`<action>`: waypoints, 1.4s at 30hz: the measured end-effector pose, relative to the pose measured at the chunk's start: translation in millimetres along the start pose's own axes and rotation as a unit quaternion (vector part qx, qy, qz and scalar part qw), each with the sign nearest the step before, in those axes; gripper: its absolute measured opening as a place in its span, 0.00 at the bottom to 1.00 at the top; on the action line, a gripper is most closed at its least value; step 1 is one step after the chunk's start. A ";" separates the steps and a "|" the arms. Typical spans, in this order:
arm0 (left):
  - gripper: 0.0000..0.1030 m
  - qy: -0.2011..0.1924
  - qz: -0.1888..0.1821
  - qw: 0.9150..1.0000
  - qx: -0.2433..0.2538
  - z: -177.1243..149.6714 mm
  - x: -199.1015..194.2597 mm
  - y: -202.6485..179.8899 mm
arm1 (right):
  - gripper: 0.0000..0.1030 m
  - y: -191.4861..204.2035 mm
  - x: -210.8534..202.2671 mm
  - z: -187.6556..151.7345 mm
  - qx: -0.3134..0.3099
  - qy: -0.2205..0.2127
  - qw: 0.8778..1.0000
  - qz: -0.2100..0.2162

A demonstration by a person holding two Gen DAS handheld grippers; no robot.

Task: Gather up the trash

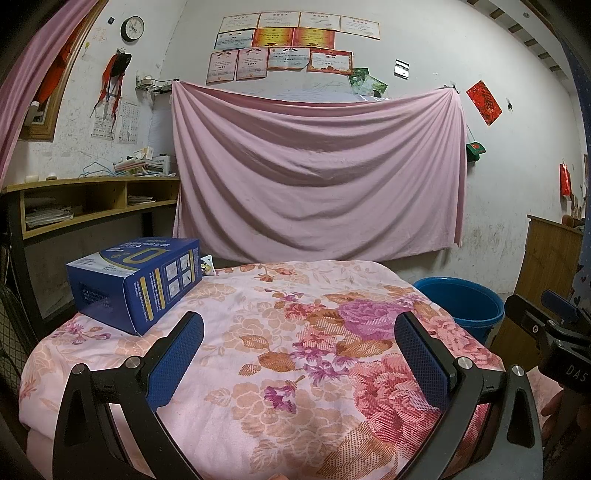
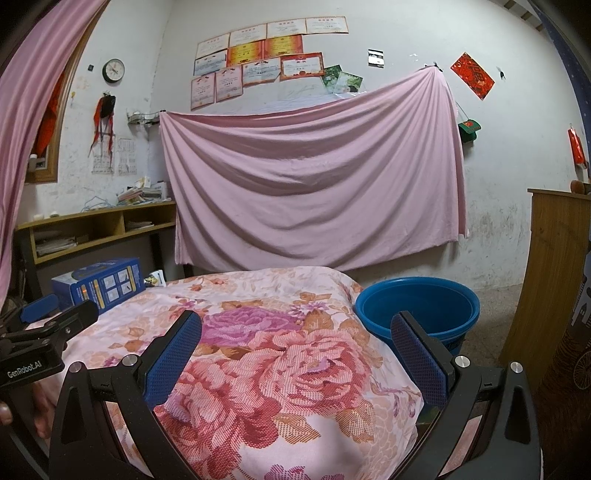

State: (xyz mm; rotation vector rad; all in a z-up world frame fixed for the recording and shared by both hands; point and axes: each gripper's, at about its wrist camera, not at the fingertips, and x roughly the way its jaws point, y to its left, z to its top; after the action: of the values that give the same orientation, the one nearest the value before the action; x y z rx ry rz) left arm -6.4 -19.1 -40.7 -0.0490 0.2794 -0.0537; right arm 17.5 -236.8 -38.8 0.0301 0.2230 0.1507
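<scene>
The blue box (image 1: pixel 136 284) lies at the left of the frame on the floral-covered worktop (image 1: pixel 295 369), a small packet (image 1: pixel 207 266) (partly hidden) behind it; the blue bucket (image 1: pixel 461 306) stands at right. We hold the left gripper (image 1: pixel 299 365) and right gripper (image 2: pixel 295 362) with jaws wide apart, empty. We judge any remaining pickup needs the left one.

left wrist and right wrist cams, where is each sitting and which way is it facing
Left wrist: on the left tool, low over the floral cover, facing the pink sheet on the wall; blue box ahead left; its open fingers show, with the right tool at the right edge.
Right wrist: on the right tool, further right, same heading; blue bucket ahead right; its open fingers show, with the left tool and a hand at the left edge.
Shared: cover, sheet, box, bucket, clock.
</scene>
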 end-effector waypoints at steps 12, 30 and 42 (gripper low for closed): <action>0.98 0.001 -0.001 1.000 0.001 0.1 0.9 0.5 | 1.00 -0.1 0.0 -1.0 0.000 0.001 1.000 0.000; 0.98 0.001 -0.002 1.000 0.002 -0.2 1.3 1.0 | 1.00 0.6 0.1 -2.5 -0.001 0.002 1.000 0.001; 0.98 0.002 -0.001 1.000 0.002 0.0 1.3 1.6 | 1.00 1.8 -0.8 -3.2 -0.001 0.003 1.000 0.001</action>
State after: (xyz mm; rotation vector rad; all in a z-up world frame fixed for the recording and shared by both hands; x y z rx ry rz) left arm -5.0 -17.6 -41.1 -0.0450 0.2825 -0.0573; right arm 15.8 -235.1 -41.7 0.0279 0.2283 0.1536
